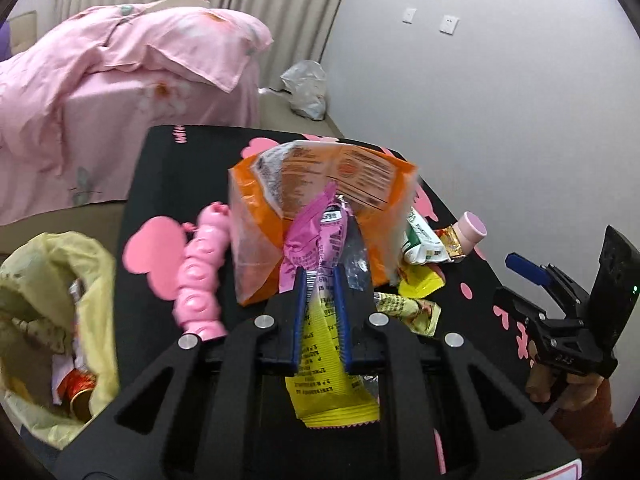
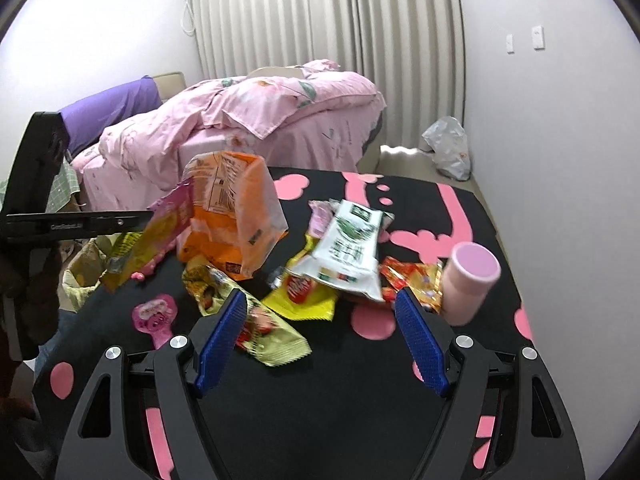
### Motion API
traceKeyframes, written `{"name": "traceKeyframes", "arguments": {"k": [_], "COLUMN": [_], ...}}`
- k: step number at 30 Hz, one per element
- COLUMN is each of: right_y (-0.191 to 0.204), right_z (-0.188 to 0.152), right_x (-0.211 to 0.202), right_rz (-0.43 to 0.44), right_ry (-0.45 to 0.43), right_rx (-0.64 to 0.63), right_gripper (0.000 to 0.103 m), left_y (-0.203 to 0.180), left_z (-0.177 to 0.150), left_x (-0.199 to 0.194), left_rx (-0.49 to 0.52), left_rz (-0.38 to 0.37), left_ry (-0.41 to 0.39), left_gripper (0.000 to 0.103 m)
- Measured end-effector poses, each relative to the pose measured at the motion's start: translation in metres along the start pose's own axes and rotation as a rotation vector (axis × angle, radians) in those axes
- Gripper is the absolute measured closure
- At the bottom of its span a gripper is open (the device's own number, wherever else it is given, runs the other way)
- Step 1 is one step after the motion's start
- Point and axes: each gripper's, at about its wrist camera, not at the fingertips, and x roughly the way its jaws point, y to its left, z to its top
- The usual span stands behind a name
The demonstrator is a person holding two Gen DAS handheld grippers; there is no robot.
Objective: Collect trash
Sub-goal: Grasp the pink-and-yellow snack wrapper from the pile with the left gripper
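While the bed with pink bedding (image 2: 256, 120) fills the far side of the room, everything else sits relative to the black table with pink shapes (image 2: 320, 392). Yellow-green trash bag (image 1: 52, 320) hangs open just off the table's left edge, wrappers and a red can already inside. Orange snack bag (image 1: 316, 216) is mid-table, tilted up off the surface. White-and-green pouch (image 2: 348, 252) lies right of table centre on top of other wrappers. Pink cylindrical cup (image 2: 470, 284) is near the table's right edge, tipped on its side. Pink beaded toy (image 1: 200, 272) lies left of the orange bag. Yellow wrapper with red logo (image 2: 302, 298) and pale yellow-green wrapper (image 2: 256, 320) lie flat toward the near side.

Left gripper (image 1: 320, 284): fingers pressed in on a yellow-and-pink wrapper (image 1: 324, 344), lifted clear of the table in front of the orange bag; whether it touches the bag, can't tell. Right gripper (image 2: 320, 336): fingers spread wide, holding nothing, low over the near side of the table, pale wrapper beside its left pad (image 2: 222, 336).
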Motion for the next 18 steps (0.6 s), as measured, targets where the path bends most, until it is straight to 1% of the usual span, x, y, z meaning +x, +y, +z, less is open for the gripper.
{"name": "traceKeyframes", "arguments": {"k": [3,6,10,12,16,17,18], "right_y": [0.012,0.032,0.071,0.082,0.096,0.096,0.096], "right_z": [0.001,-0.006,-0.019,-0.022,-0.027,-0.028,-0.029], "right_x": [0.002,0.007,0.02,0.026,0.044,0.049,0.054], "right_rz": [0.044,0.133,0.209,0.253,0.319,0.328,0.335], "right_ry": [0.018,0.064,0.133,0.155,0.208,0.22,0.238], "right_rx": [-0.026,-0.053,-0.182,-0.211,-0.225,-0.215,-0.204], "right_gripper": [0.03,0.03,0.03,0.03,0.03,0.033,0.049], "left_y": [0.002,0.006,0.018,0.023,0.031,0.03,0.029], "left_z": [-0.009,-0.023,-0.035,-0.04,-0.047,-0.049,-0.05], "left_x": [-0.006,-0.001,0.002,0.003,-0.002,-0.004,-0.004], "left_rx": [0.008,0.029,0.003,-0.001,-0.024,-0.019,-0.015], "left_rz": [-0.021,0.021,0.02,0.023,-0.021,-0.029,-0.031], "left_ry": [0.032,0.078,0.109,0.128,0.133,0.133,0.133], "left_gripper": [0.09,0.09,0.09,0.09,0.089,0.084,0.078]}}
